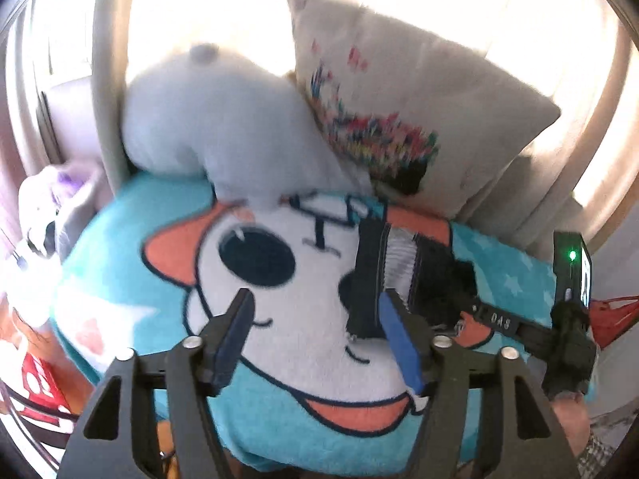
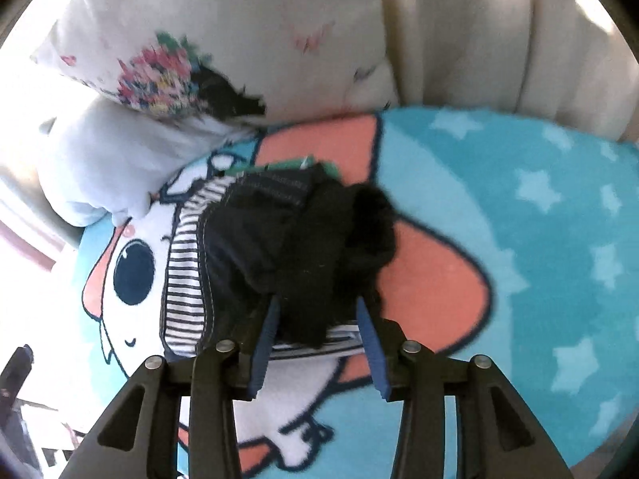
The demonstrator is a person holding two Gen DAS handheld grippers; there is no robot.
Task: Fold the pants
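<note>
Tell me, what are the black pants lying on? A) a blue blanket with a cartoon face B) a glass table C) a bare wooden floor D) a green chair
A: the pants lie bunched on the blue blanket, across its white cartoon face with the big dark eye.

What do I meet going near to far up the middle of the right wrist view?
Right gripper → black pants → orange patch of the blanket → patterned cushion.
</note>
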